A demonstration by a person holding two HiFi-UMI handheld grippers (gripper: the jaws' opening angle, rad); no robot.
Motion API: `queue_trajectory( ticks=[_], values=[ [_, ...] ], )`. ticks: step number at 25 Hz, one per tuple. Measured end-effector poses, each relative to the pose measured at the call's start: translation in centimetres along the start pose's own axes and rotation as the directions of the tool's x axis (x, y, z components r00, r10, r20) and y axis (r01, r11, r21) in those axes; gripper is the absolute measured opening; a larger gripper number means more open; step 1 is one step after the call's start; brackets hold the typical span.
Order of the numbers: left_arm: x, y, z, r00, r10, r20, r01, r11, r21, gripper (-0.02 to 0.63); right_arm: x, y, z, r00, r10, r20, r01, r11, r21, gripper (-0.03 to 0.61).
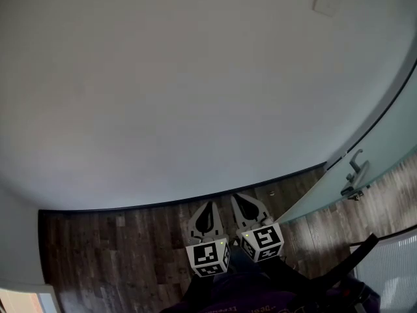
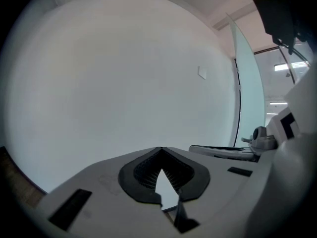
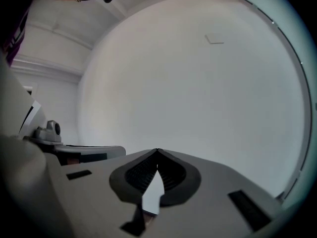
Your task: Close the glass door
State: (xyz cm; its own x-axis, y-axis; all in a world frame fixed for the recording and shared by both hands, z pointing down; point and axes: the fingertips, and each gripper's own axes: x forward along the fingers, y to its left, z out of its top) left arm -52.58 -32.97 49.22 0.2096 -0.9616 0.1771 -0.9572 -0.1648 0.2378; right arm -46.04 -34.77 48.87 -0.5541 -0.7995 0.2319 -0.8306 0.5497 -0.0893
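Mostly blank white wall (image 1: 195, 77) ahead, dark wood floor (image 1: 117, 253) below. Glass door (image 1: 391, 142) at right, angled off wall, metal handle (image 1: 355, 175) on it. Left gripper (image 1: 208, 204), right gripper (image 1: 237, 197) side by side, jaws pressed together, empty, clear of door.

We see a matt, smooth wall (image 1: 163, 77), a dark wood-grain floor (image 1: 117, 253), a frosted glass door (image 1: 391, 142) and its dull metal handle (image 1: 356, 175).

Left claw (image 1: 209, 204) and right claw (image 1: 236, 197) sit side by side, both closed and empty, apparently pointing roughly level.
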Motion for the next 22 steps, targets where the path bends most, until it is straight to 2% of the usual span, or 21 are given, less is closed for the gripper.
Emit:
queue_trajectory(
  ticks=[4,11,14,18,22],
  values=[
    [3.6,-0.9,0.4,0.999,-0.042,-0.015,0.042,0.999,-0.005,0.0,2.2,-2.5,0.9,1.0,-0.005,0.016,0.004,1.0,0.02,-0.003],
    [9.9,-2.7,3.2,0.997,-0.074,0.011,0.074,0.996,0.049,0.0,5.4,-7.5,4.4,0.997,-0.029,0.075,0.027,0.999,0.03,-0.003],
    [12.5,-4.8,3.1,0.991,-0.131,-0.015,0.132,0.987,0.087,0.0,5.3,-10.7,4.9,0.992,-0.095,0.088,0.091,0.994,0.055,-0.003],
    [16.5,-8.6,2.8,0.978,-0.204,-0.039,0.207,0.973,0.098,0.0,4.5,-16.0,5.0,0.978,-0.188,0.094,0.18,0.98,0.08,-0.003],
    [18.8,-12.4,2.4,0.955,-0.292,-0.056,0.296,0.949,0.108,0.0,3.0,-19.9,5.2,0.955,-0.278,0.104,0.269,0.958,0.094,-0.003]
  ],
)
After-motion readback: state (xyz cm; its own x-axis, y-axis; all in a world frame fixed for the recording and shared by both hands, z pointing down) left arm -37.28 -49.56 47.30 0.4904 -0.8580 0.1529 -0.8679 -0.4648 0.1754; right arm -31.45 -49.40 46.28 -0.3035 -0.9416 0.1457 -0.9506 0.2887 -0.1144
